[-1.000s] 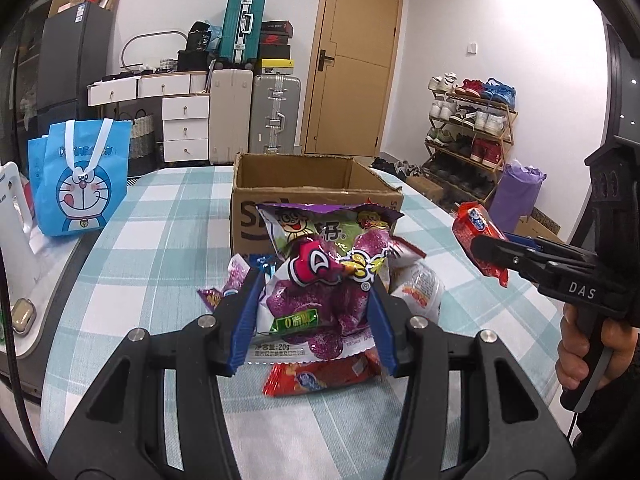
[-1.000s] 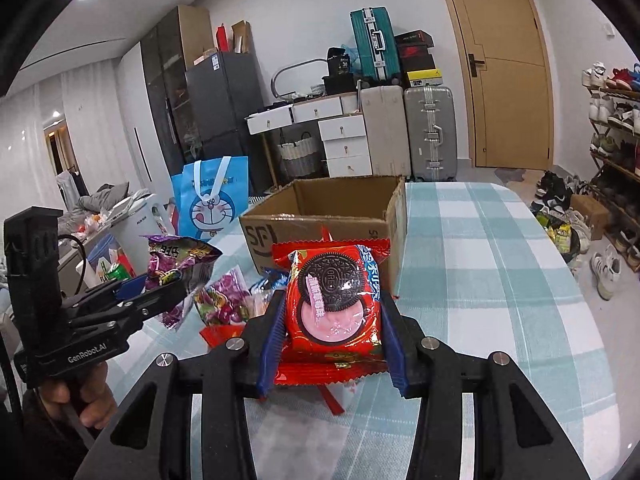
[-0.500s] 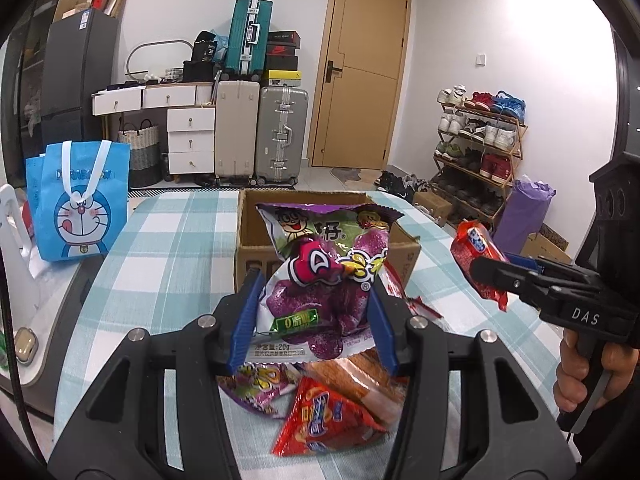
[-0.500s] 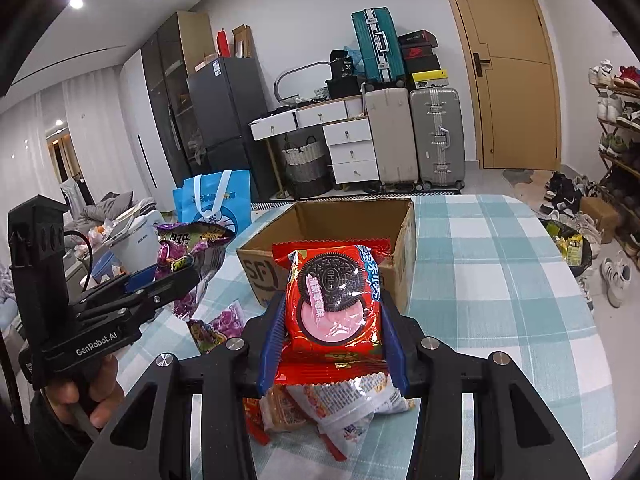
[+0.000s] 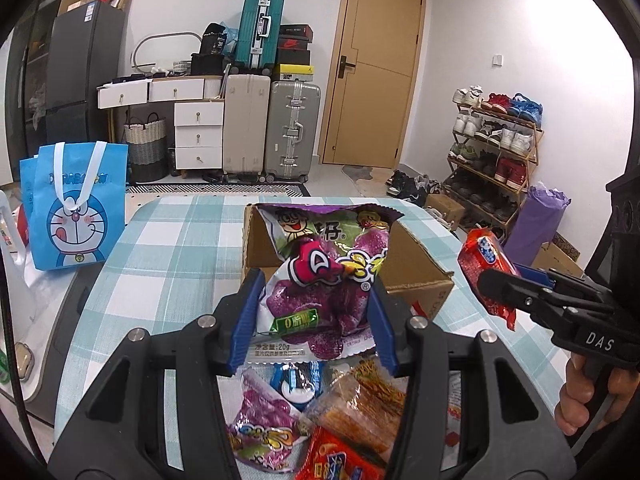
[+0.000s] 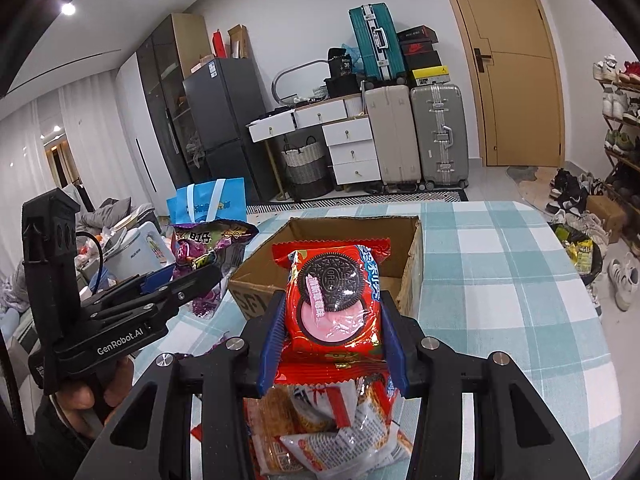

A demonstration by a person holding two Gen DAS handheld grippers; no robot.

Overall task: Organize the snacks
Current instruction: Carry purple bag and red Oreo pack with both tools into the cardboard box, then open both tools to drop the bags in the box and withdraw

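My left gripper (image 5: pixel 316 304) is shut on a purple snack bag (image 5: pixel 324 280) and holds it in the air just in front of the open cardboard box (image 5: pixel 416 276). My right gripper (image 6: pixel 332 324) is shut on a red Oreo pack (image 6: pixel 334 300), also raised before the box (image 6: pixel 256 280). The right gripper with its red pack (image 5: pixel 486 268) shows at the right of the left wrist view. The left gripper with the purple bag (image 6: pixel 204 248) shows at the left of the right wrist view. Loose snack packs (image 5: pixel 320 412) lie on the table below both grippers (image 6: pixel 340 432).
The checked tablecloth (image 6: pixel 500 280) covers the table; its right edge drops to the floor with shoes. A blue Doraemon bag (image 5: pixel 76 208) stands at the table's left edge. Suitcases, drawers and a door stand behind.
Both grippers have risen with their packs and moved towards the box, whose inside now shows. More of the loose snack pile appears beneath them.
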